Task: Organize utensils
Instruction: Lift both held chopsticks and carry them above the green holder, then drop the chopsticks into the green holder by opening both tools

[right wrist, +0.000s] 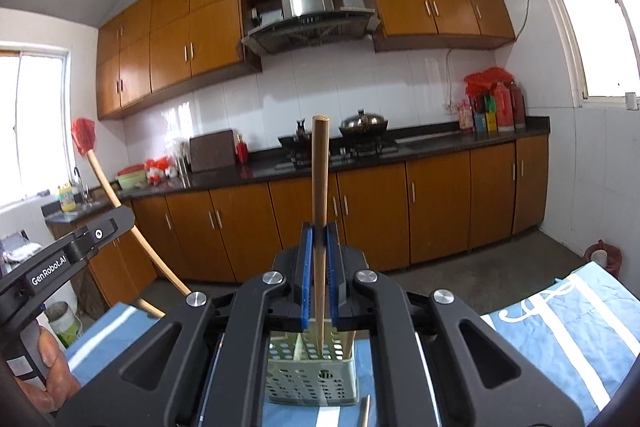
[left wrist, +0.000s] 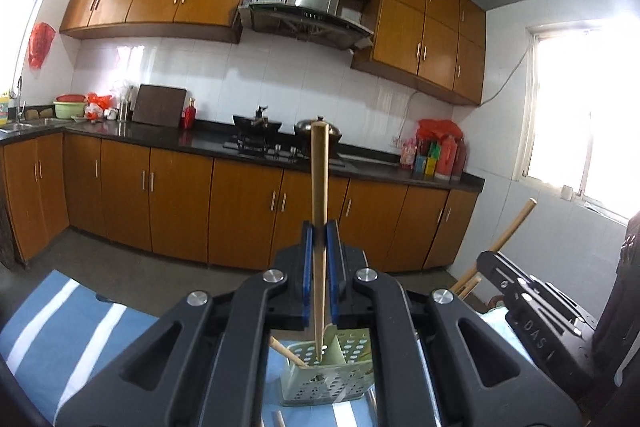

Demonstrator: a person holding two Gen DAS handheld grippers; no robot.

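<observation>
Left gripper (left wrist: 320, 239) clamped on a flat wooden utensil (left wrist: 319, 187), tip down in the green perforated caddy (left wrist: 320, 383). Right gripper (right wrist: 319, 239) clamped on a round wooden handle (right wrist: 320, 187) (upright), lower end in another compartment. Caddy standing on the blue striped cloth (right wrist: 572, 331), far from its edges.

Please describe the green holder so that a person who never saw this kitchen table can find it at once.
Start from the blue-and-white striped cloth on the table. On it, right below the fingers, stands a small pale green holder, a box with round holes all over its walls and a divider inside. It is the only green thing on the cloth, and chopsticks stick up out of it.
</observation>
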